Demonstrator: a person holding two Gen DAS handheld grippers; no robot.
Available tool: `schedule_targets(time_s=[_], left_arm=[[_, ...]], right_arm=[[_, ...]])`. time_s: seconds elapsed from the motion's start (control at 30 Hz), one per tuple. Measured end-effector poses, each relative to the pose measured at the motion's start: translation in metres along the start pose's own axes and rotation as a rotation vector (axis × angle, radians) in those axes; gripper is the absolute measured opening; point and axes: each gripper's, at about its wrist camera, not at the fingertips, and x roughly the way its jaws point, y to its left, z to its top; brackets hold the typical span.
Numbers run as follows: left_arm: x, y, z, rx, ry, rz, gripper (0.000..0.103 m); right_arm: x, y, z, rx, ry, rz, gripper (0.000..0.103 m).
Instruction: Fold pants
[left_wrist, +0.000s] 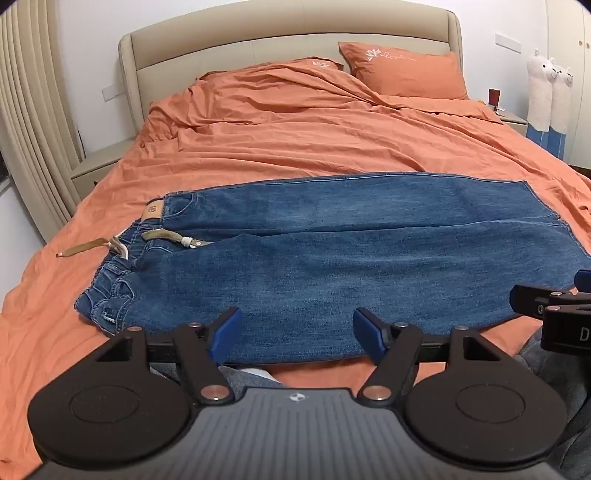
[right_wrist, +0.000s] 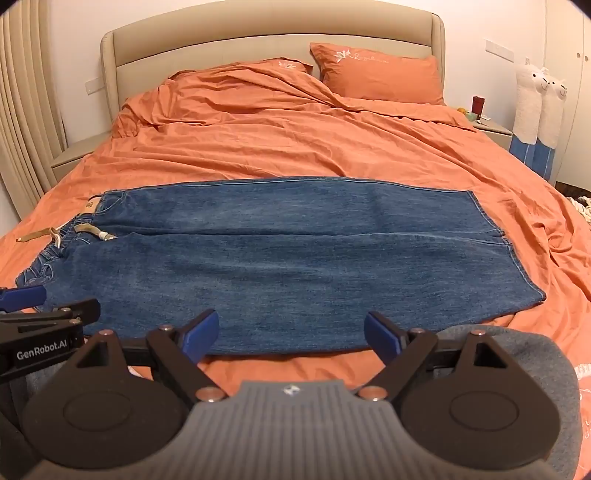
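Pants (left_wrist: 332, 251) lie flat across the bed (left_wrist: 295, 140), waistband to the left, hems to the right, legs side by side; judged unfolded, so every fold remains. Left tongs (left_wrist: 295, 328) and right tongs (right_wrist: 291, 332) both stand apart, empty, over the near edge of the denim. Orange bedding is wrinkled; two pillows (right_wrist: 380, 70) rest against a beige headboard (right_wrist: 258, 33).
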Motion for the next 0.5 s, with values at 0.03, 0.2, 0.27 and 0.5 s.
schedule_targets(time_s=[0.03,0.2,0.27,0.5], left_arm=[[0.001,0.003,0.001,-0.026,0.018,-0.022,0.081],[0.000,0.003,0.001,-0.030,0.015,-0.023,0.080],[0.000,0.004,0.001,-0.028,0.017,-0.019,0.080],[0.001,0.005,0.000,-0.033,0.012,-0.015,0.080]], right_arm=[[0.000,0.000,0.000,0.000,0.001,-0.001,0.082],[-0.003,0.008,0.001,-0.006,0.002,-0.005,0.082],[-0.002,0.011,0.000,-0.008,0.004,-0.003,0.082],[-0.003,0.012,-0.002,-0.009,-0.001,0.001,0.082]])
